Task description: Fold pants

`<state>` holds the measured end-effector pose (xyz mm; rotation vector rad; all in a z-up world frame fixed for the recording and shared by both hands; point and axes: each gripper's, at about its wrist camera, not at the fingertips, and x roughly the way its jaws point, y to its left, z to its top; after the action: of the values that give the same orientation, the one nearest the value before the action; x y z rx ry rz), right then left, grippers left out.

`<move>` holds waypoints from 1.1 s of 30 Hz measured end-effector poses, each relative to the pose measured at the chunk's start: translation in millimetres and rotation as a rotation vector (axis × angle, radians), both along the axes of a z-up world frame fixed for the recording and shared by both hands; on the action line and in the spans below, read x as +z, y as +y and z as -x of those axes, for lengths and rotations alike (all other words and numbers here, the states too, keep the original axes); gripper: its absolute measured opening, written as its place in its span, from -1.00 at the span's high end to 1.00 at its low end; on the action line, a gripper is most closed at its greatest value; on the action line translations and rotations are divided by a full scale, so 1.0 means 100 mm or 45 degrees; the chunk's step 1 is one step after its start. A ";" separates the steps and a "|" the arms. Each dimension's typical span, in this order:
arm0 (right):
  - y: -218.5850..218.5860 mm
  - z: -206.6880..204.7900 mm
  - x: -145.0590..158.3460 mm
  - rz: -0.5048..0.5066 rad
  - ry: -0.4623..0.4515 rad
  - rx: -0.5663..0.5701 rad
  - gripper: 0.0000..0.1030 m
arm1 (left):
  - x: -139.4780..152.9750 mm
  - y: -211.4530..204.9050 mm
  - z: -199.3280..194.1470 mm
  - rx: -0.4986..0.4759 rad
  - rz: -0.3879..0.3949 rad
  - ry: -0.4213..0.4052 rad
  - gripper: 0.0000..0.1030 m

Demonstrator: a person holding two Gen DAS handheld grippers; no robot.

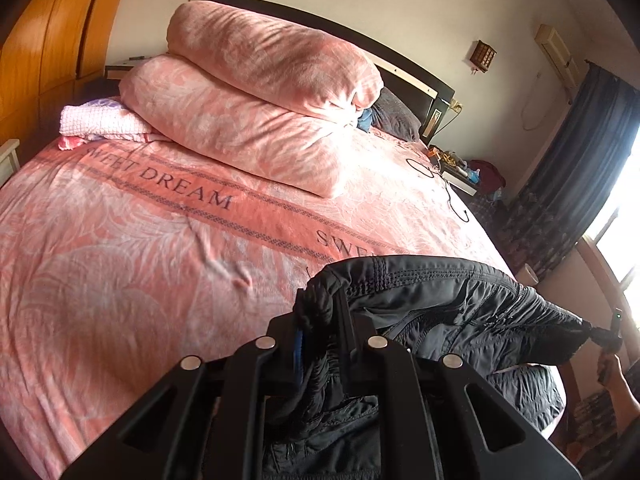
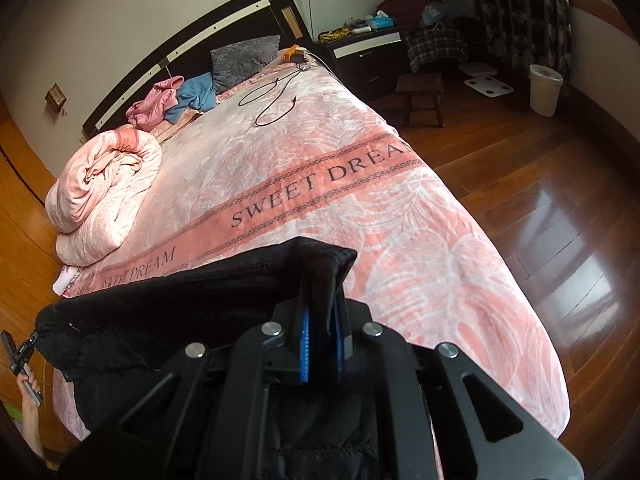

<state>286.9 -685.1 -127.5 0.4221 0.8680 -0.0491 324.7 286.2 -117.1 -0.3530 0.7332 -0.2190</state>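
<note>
- The black pants (image 1: 440, 300) hang stretched between the two tongs, held up over the near part of the bed (image 1: 120, 260).
- The left tongs (image 1: 320, 312) are clamped on a bunched corner of the pants, the cloth pinched between the blue pads and spilling down below them.
- The right tongs (image 2: 322, 280) are clamped on the other corner, a fold of black cloth standing up between their blue pads.
- In the left view the right tongs show far to the right at the end of the stretched cloth, with the person's hand (image 1: 612, 376) below them.
- In the right view the left tongs sit far to the left, held by a hand (image 2: 28, 384).
- The lower part of the pants droops beneath both tongs, out of the frame.
- Ahead of the tongs the bed's pink cover reads "SWEET DREAM" along a band (image 2: 320, 184).
- Farther ahead lies a folded pink quilt (image 1: 260, 100).
- A black cable (image 2: 272, 100) lies on the cover beyond the right tongs.
- Right of the right tongs is a wood floor (image 2: 540, 208), with a stool (image 2: 420, 92) and a bin (image 2: 544, 88) farther off.
</note>
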 end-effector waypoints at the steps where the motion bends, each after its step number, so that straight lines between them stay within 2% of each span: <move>1: 0.02 0.09 -0.01 0.004 -0.005 -0.006 0.84 | -0.01 0.01 0.06 -0.002 0.005 -0.001 0.75; 18: 0.09 1.18 -0.28 -0.038 -0.027 -0.109 0.84 | -0.31 0.13 0.85 -0.030 0.042 0.030 0.74; 22: 0.12 1.44 -0.41 -0.044 -0.010 -0.120 0.82 | -0.44 0.15 1.04 -0.041 0.027 0.056 0.73; 25: 0.15 1.60 -0.51 -0.029 0.012 -0.132 0.75 | -0.52 0.10 1.16 -0.063 -0.044 0.081 0.69; 30: 0.25 1.80 -0.79 0.002 0.127 -0.135 0.45 | -0.83 0.04 1.39 -0.094 -0.192 0.212 0.46; 32: 0.26 1.89 -0.92 -0.009 0.178 -0.163 0.11 | -1.01 0.03 1.47 -0.075 -0.291 0.295 0.33; 33: 0.24 1.96 -0.98 -0.029 0.192 -0.188 0.06 | -1.07 0.05 1.50 -0.059 -0.313 0.318 0.31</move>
<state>90.6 -661.3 -225.5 0.5085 0.9850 -0.2094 174.5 290.7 -224.4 -0.1298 1.0043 -0.1273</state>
